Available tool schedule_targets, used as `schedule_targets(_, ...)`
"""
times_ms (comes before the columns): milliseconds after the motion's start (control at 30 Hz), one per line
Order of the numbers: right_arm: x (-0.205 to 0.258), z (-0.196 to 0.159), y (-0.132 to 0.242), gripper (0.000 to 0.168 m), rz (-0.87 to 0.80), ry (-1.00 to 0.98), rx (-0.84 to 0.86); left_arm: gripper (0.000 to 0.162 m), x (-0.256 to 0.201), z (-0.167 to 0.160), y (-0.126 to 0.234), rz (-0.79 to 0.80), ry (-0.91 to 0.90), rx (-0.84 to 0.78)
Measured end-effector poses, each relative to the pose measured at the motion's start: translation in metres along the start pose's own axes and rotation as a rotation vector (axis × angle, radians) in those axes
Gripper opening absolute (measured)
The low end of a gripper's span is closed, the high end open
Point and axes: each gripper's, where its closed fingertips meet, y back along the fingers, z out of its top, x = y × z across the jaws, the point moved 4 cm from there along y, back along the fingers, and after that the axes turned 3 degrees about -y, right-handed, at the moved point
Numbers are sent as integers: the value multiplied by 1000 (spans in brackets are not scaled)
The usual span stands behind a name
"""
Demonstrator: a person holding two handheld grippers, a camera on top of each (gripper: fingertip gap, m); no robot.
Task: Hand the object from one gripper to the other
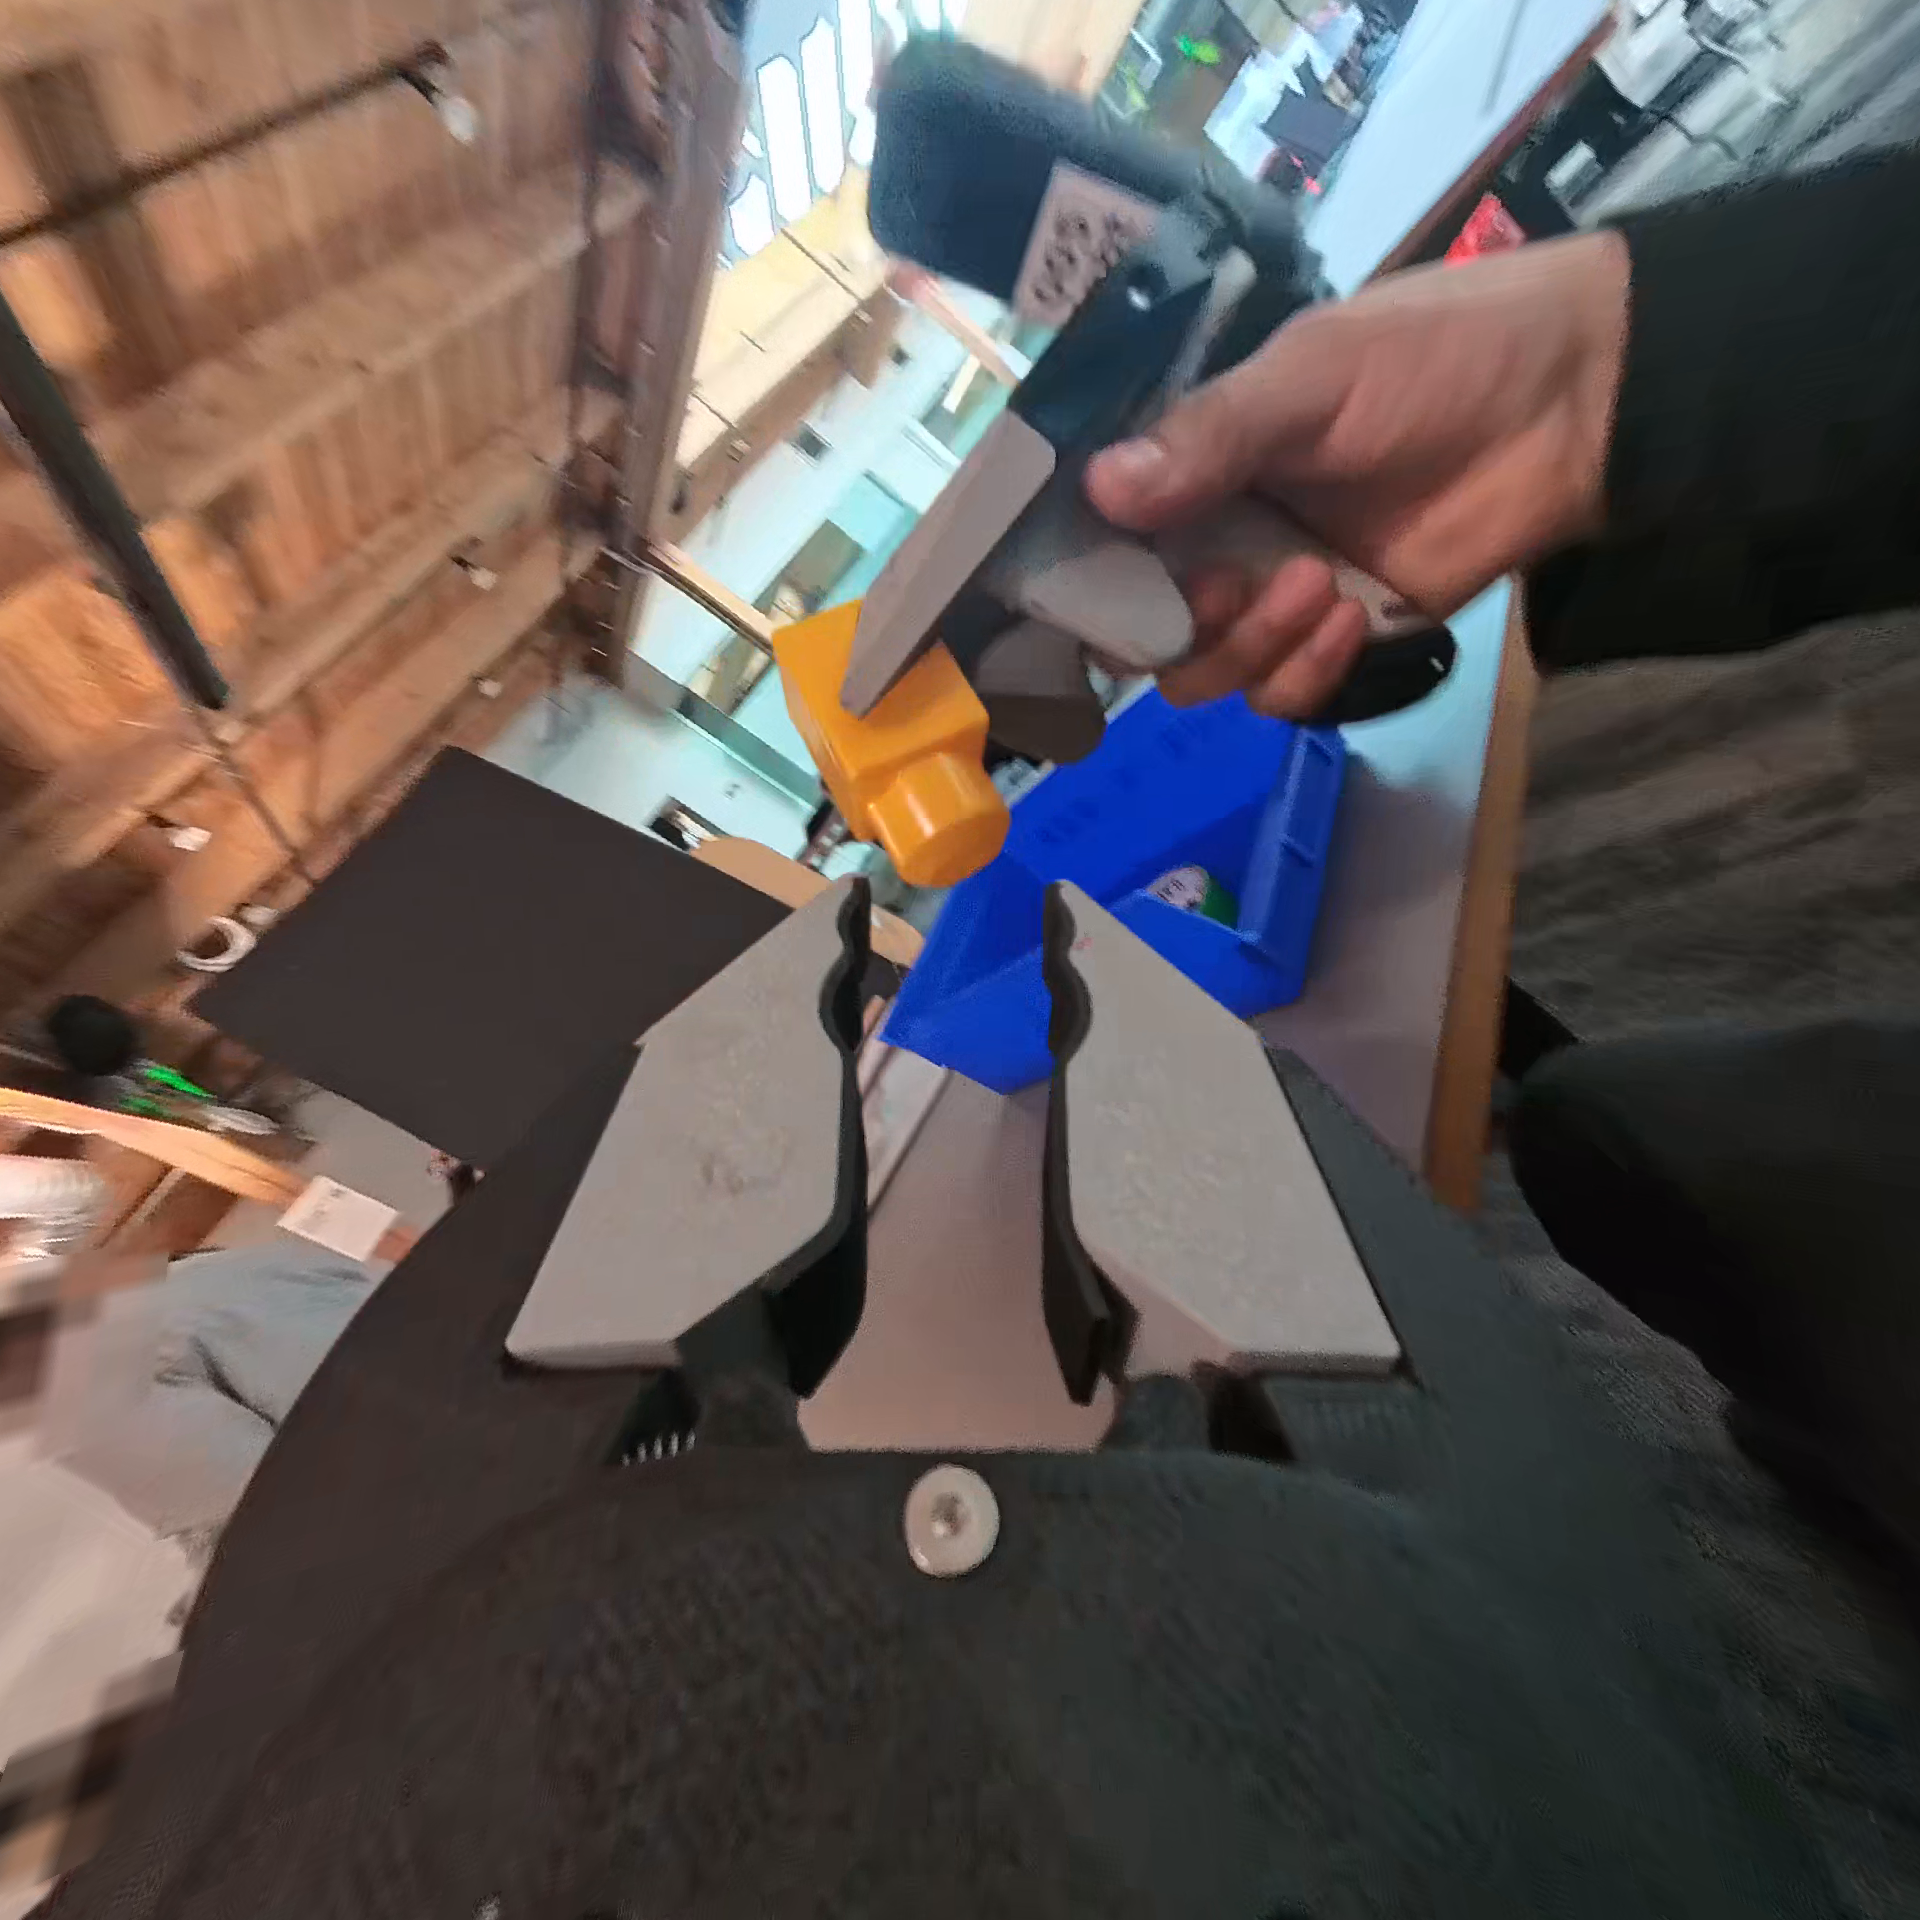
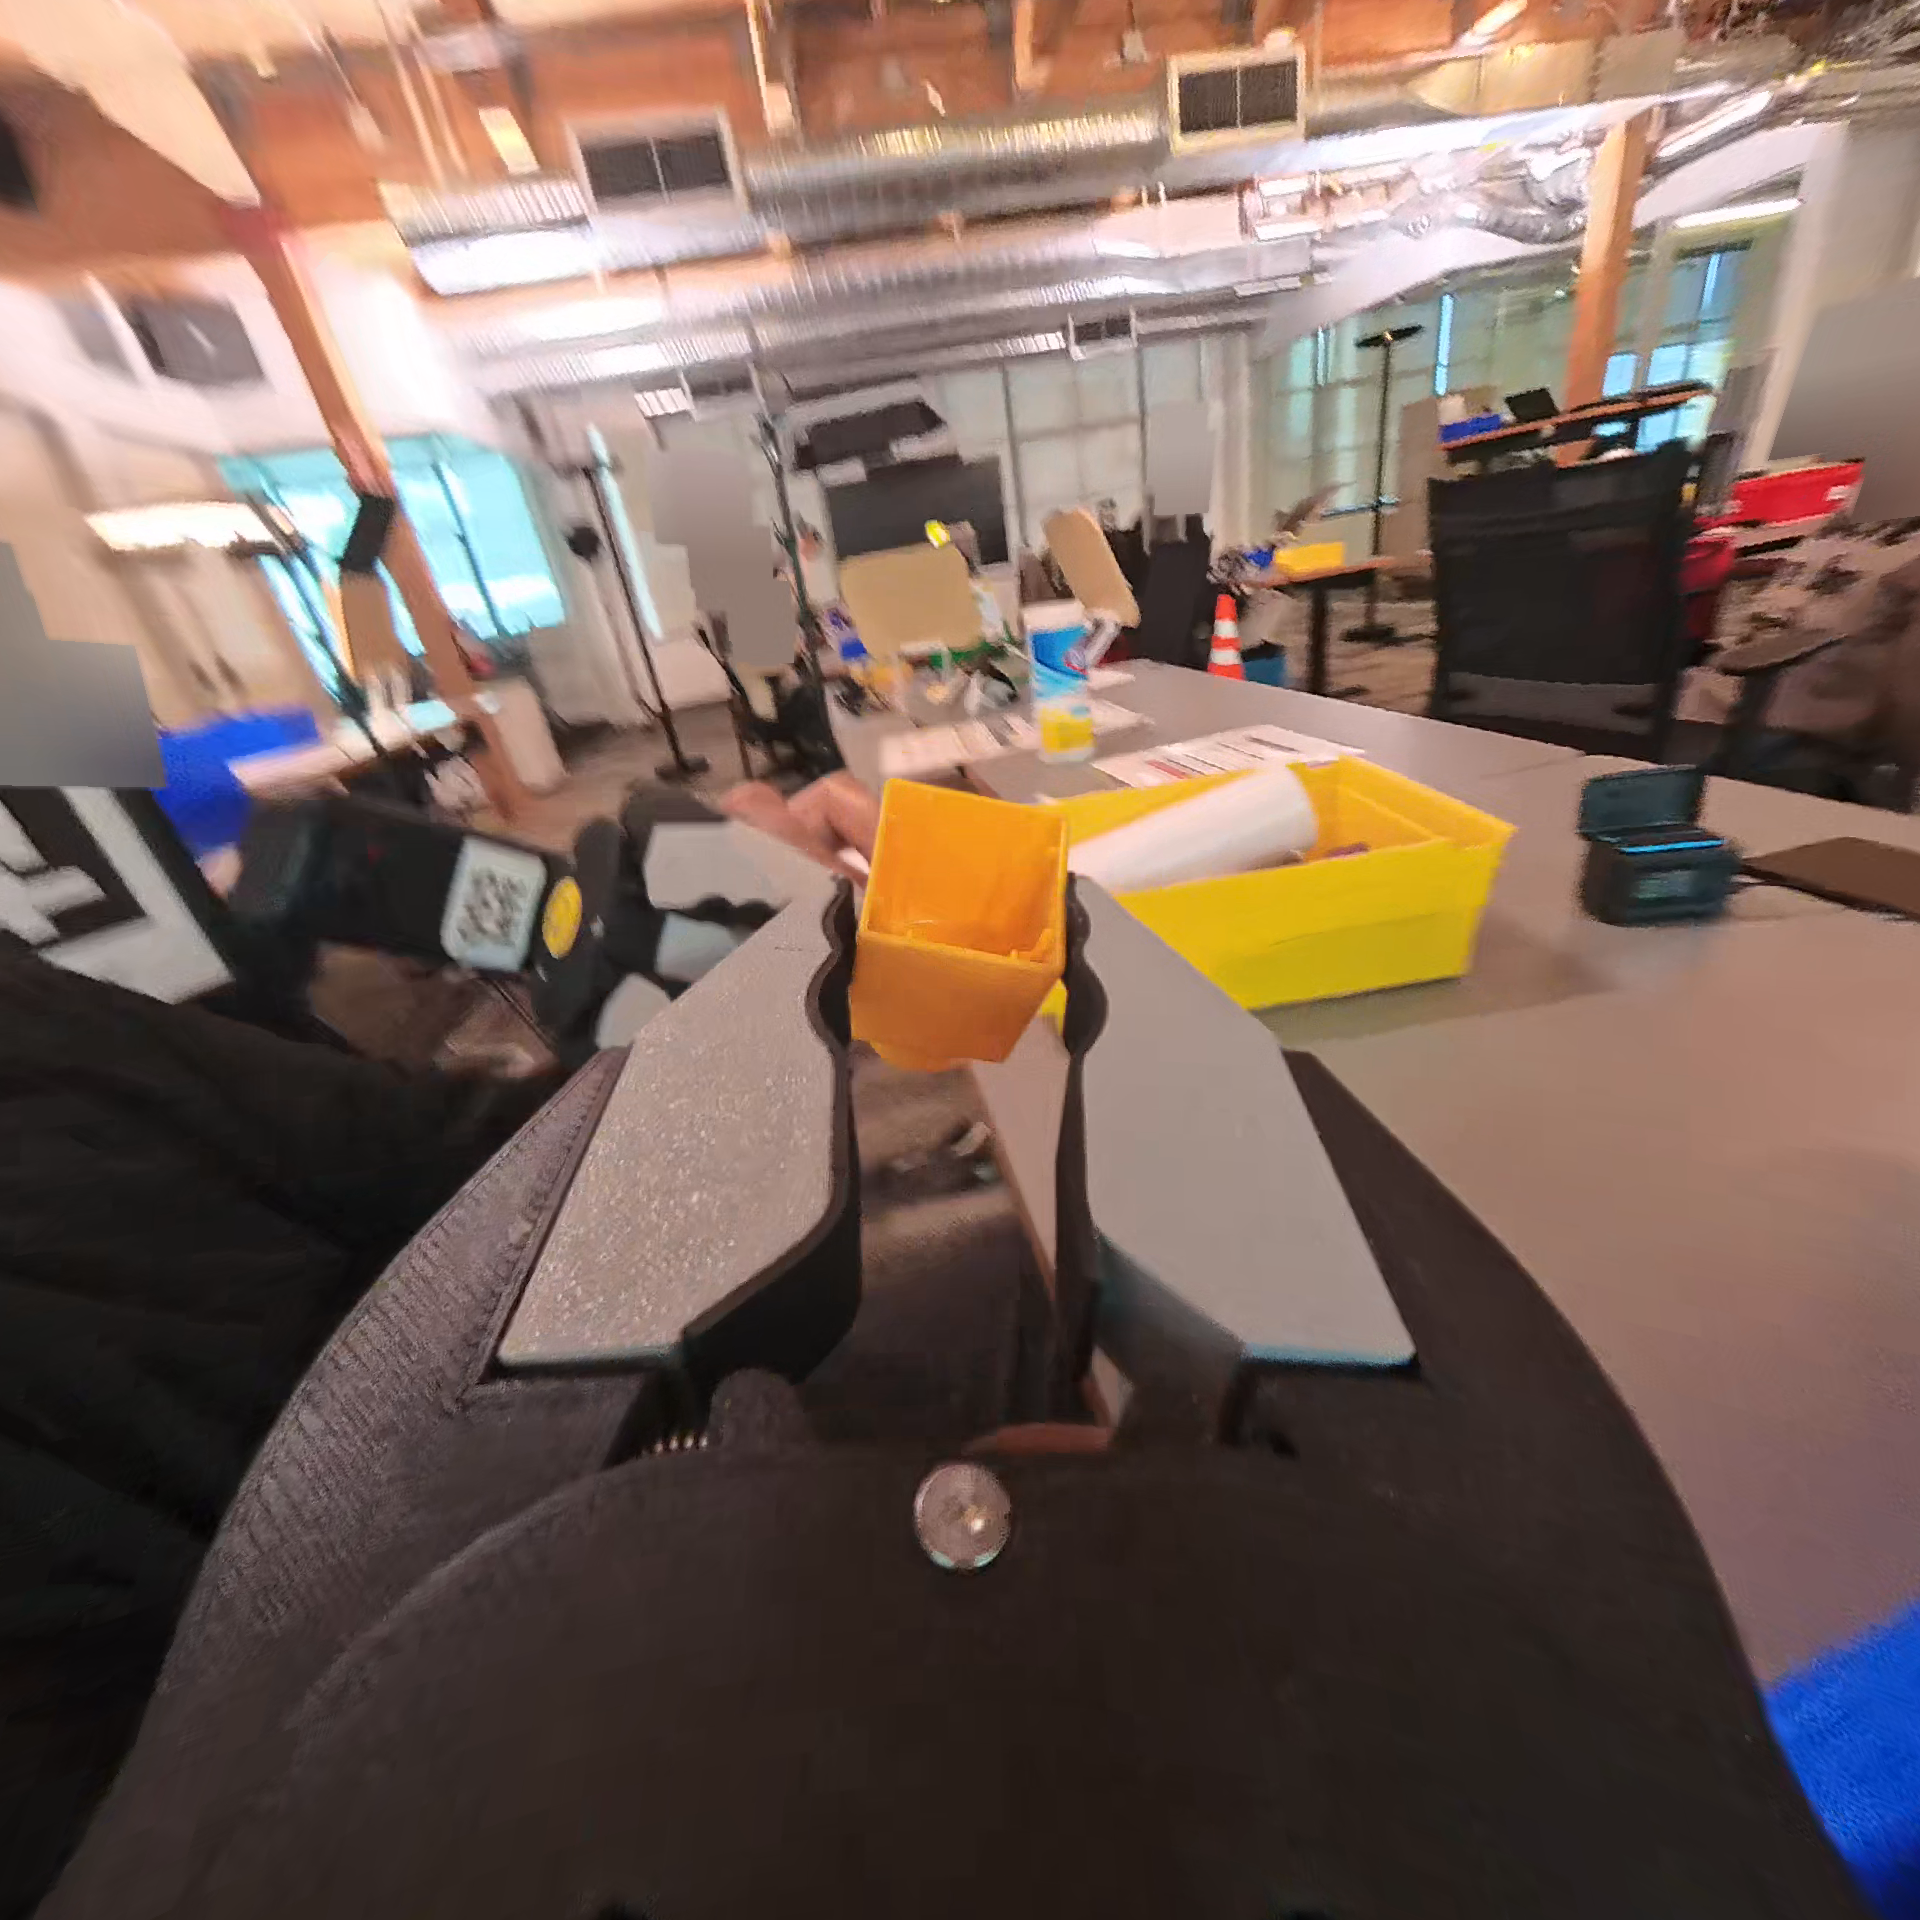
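The object is an orange plastic piece [image 2: 961, 935], a hollow square cup with a round stub at its closed end. My right gripper [image 2: 961, 914] is shut on its two side walls and holds it in the air, open end towards the camera. In the left wrist view the same orange piece [image 1: 899, 758] hangs from the right gripper [image 1: 883, 686], held by a hand [image 1: 1371, 457], with the stub pointing at my left gripper [image 1: 951, 914]. My left gripper is open and empty, its tips just short of the stub. It also shows in the right wrist view [image 2: 665, 925] at left.
A blue bin [image 1: 1143, 883] sits on the grey table [image 1: 956, 1247] behind the orange piece. A yellow bin [image 2: 1351, 914] holding a white roll [image 2: 1195, 831] stands on the table [image 2: 1558, 1195] at right. A dark case [image 2: 1652, 857] lies beyond it. A dark sleeve [image 1: 1766, 416] is at right. Spacing between my two grippers at the tips: around 4 cm.
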Motion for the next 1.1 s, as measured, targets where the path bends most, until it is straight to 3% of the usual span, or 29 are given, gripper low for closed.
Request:
schedule_targets(167, 3, -20, 8, 37, -10, 120, 248, 31, 0, -12, 12, -81, -53, 50)
schedule_targets(300, 18, -40, 7, 38, 110, 78, 394, 32, -22, -7, 17, -200, -127, 4)
schedule_targets(467, 29, -61, 3, 38, 225, -12, 511, 27, -37, -4, 19, -226, -288, -20)
schedule_targets(600, 31, -70, 5, 37, 259, -34, 566, 24, -48, -5, 27, -271, -361, -54)
schedule_targets(1100, 42, -91, -4, 36, 329, -44, 671, 33, -56, 4, 29, -347, -255, -107)
